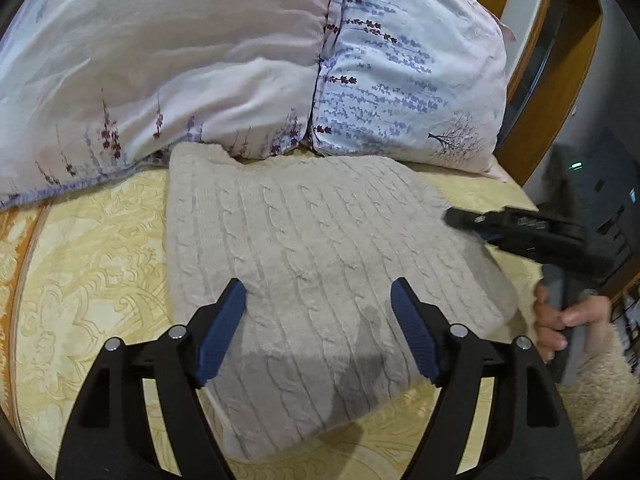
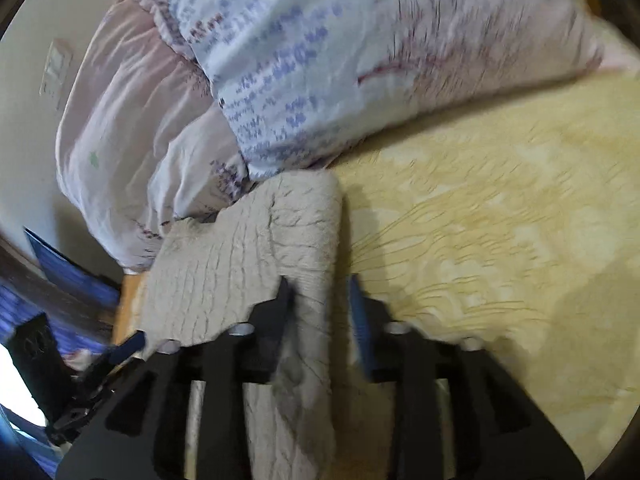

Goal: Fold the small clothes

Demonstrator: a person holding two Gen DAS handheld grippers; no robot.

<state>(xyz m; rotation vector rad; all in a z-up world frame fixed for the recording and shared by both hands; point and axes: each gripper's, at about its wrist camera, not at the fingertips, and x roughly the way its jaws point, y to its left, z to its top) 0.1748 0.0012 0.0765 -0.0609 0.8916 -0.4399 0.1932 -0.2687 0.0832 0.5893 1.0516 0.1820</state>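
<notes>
- Far left, the yellow patterned bedspread [image 1: 92, 264] lies bare beside the sweater, an orange border strip along its outer edge — open room on that side.
- Behind, the pink floral duvet [image 1: 160, 80] and the lavender-print pillow [image 1: 404, 76] crowd the sweater's far edge; the duvet's hem touches its back left corner.
- The beige cable-knit sweater [image 1: 312, 256] lies folded into a rough rectangle in the middle of the bedspread, its near corner pointing toward the left wrist camera.
- The left gripper [image 1: 320, 320] hangs over the sweater's near half with its blue-padded fingers [image 1: 222, 332] spread wide, nothing between them.
- At the sweater's right edge the right gripper [image 1: 460, 218] comes in sideways, its handle in the person's right hand [image 1: 560, 320].
- In the right wrist view — blurred — a fold of the sweater [image 2: 316, 264] sits between the right gripper's [image 2: 318, 300] fingers, which stand fairly close together; whether they pinch it I cannot tell.
- Right of that fold the bedspread [image 2: 500, 220] runs bare, the pillow [image 2: 360, 60] above it.
</notes>
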